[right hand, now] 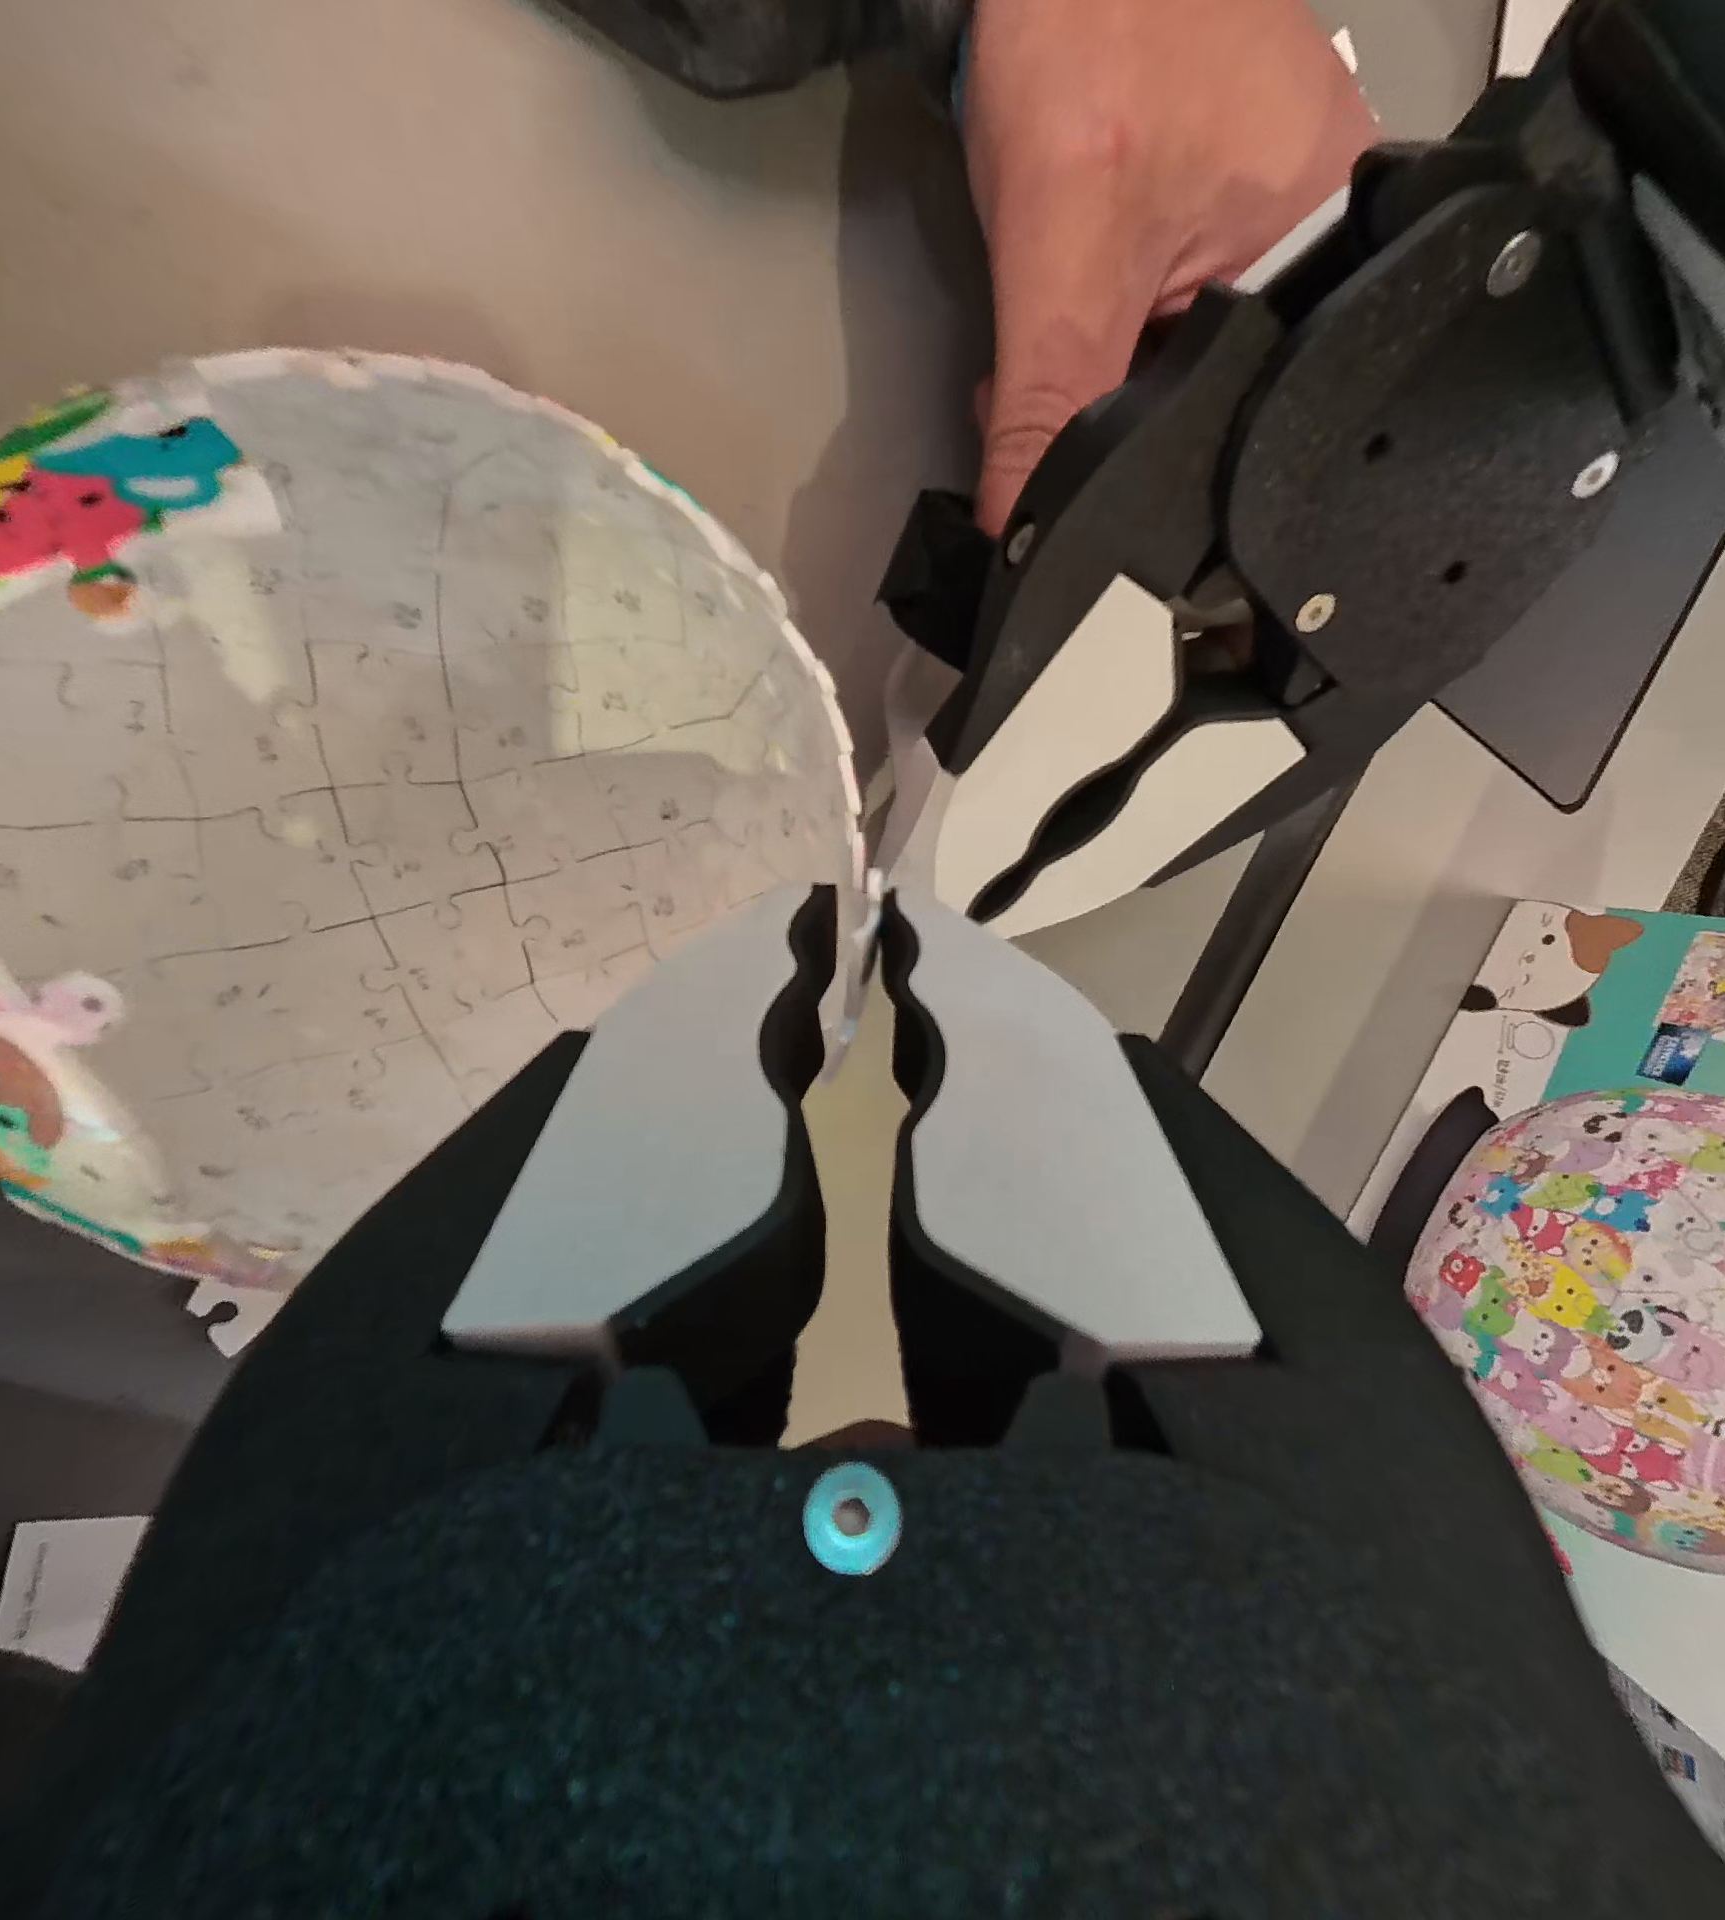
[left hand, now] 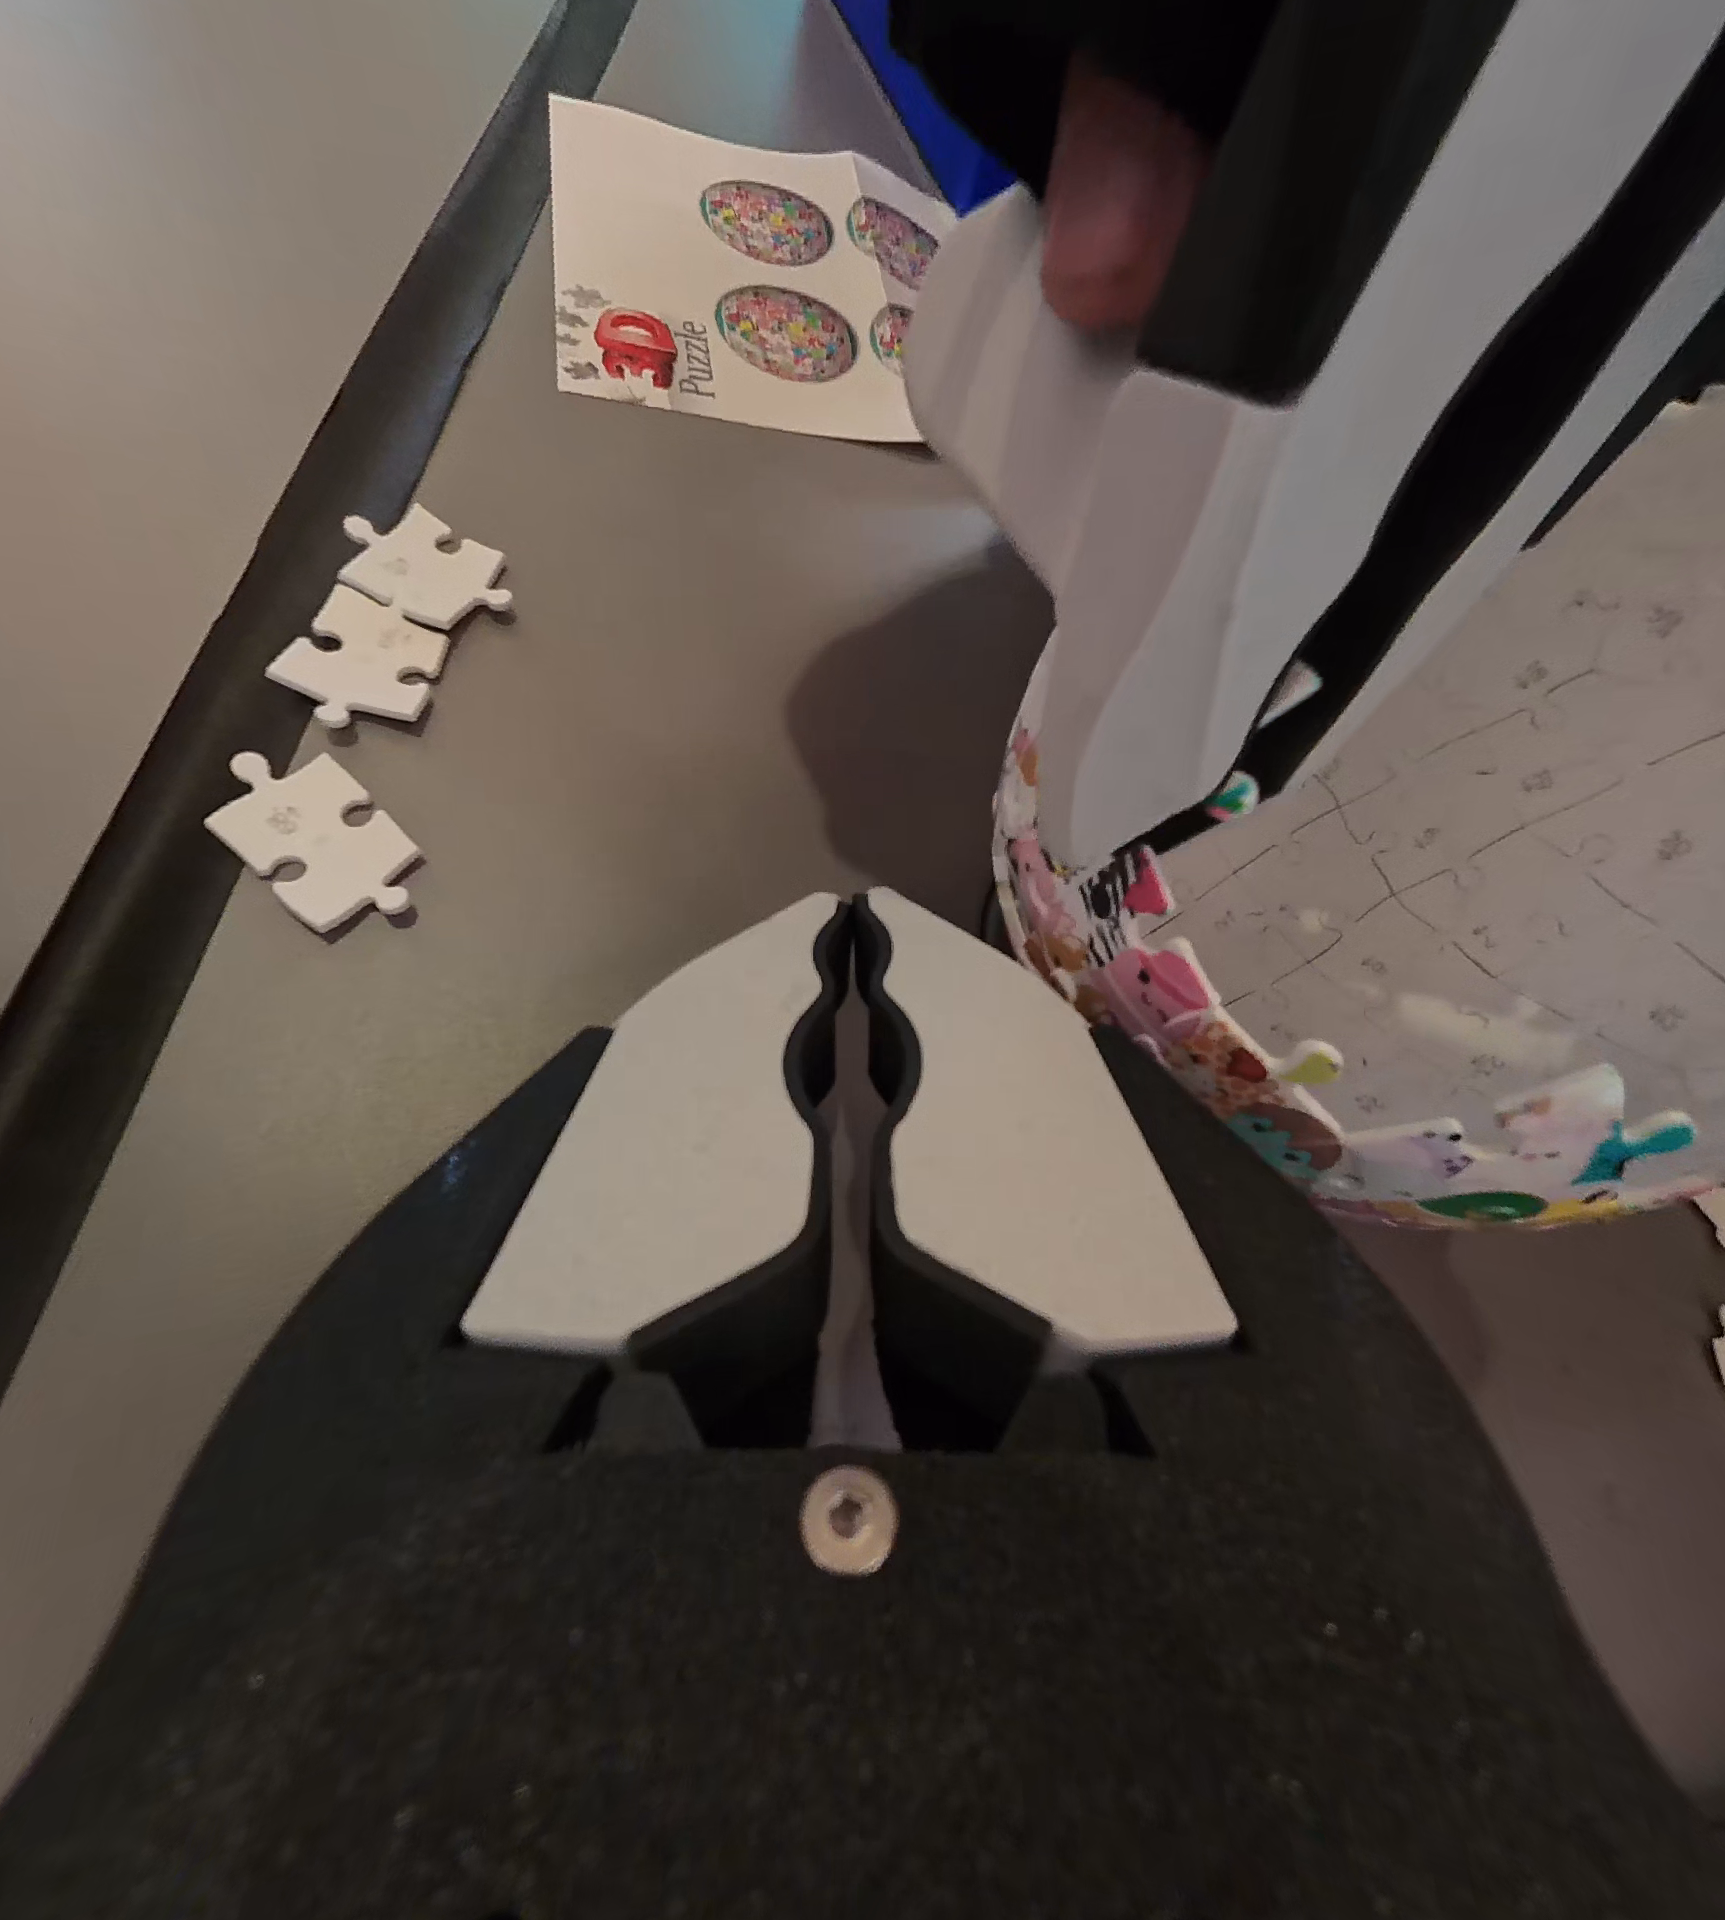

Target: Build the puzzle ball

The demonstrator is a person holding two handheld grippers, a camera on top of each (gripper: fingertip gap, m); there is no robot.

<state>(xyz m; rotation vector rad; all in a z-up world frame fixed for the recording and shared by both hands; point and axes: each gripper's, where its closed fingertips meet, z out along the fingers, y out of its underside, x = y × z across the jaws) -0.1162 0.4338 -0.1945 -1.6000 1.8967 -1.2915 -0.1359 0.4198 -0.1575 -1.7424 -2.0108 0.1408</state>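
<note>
The half-built puzzle ball [right hand: 338, 790] is sitting on the grey table [left hand: 650, 644], its white inner side showing. The right gripper [right hand: 853, 935] is clamping a white puzzle piece [right hand: 863, 961] at the ball's rim. The left gripper [left hand: 853, 914] is hanging with fingers together, empty, just left of the ball. Three loose pieces [left hand: 318, 831] are lying far left.
</note>
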